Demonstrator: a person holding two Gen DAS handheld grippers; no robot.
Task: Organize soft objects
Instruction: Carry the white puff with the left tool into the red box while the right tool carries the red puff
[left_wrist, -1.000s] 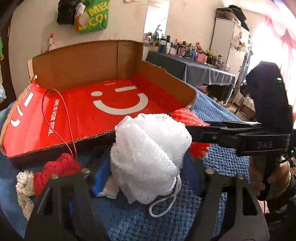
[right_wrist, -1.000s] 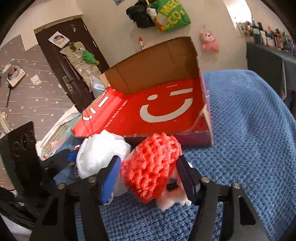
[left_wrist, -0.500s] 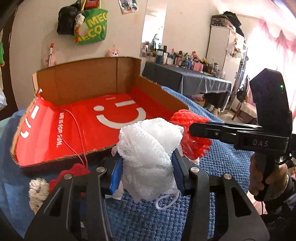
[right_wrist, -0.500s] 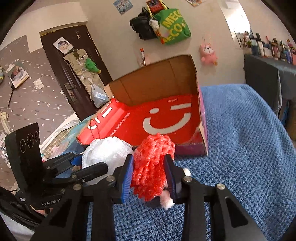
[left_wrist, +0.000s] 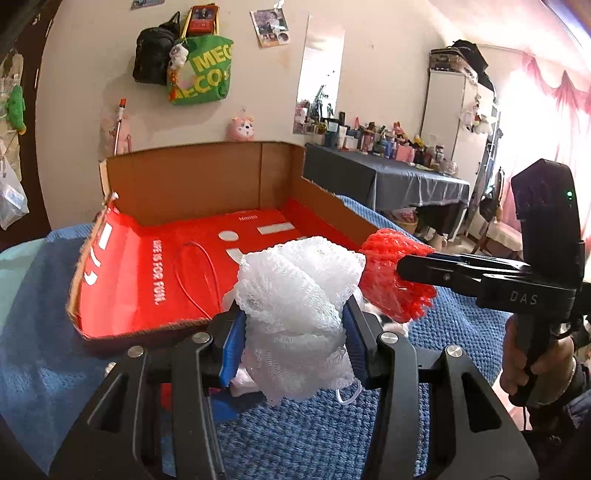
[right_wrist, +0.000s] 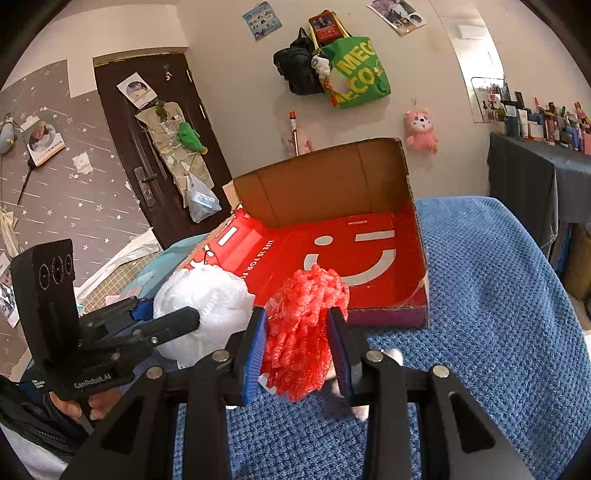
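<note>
A white mesh bath pouf (left_wrist: 295, 302) is squeezed between the blue pads of my left gripper (left_wrist: 293, 338), held just above the blue knitted blanket (left_wrist: 314, 439). My right gripper (right_wrist: 297, 343) is shut on a red mesh pouf (right_wrist: 306, 328), lifted off the blanket as well. Each view also shows the other tool: the white pouf (right_wrist: 201, 310) sits at the left of the right wrist view, the red pouf (left_wrist: 391, 277) at the right of the left wrist view. Just beyond both stands the open cardboard box (left_wrist: 207, 181) with its red smiley lining (right_wrist: 351, 254).
A loose red cord (left_wrist: 195, 273) lies on the box floor. A small white fluffy item (right_wrist: 391, 356) rests on the blanket under my right gripper. Behind are a wall with hanging bags (left_wrist: 199, 74), a dark door (right_wrist: 155, 147) and a cluttered dark table (left_wrist: 388, 177).
Both grippers closed from wide open onto their poufs, squeezing them narrow, and lifted them off the blanket. The red and cream knitted items at lower left dropped out of the left wrist view.
</note>
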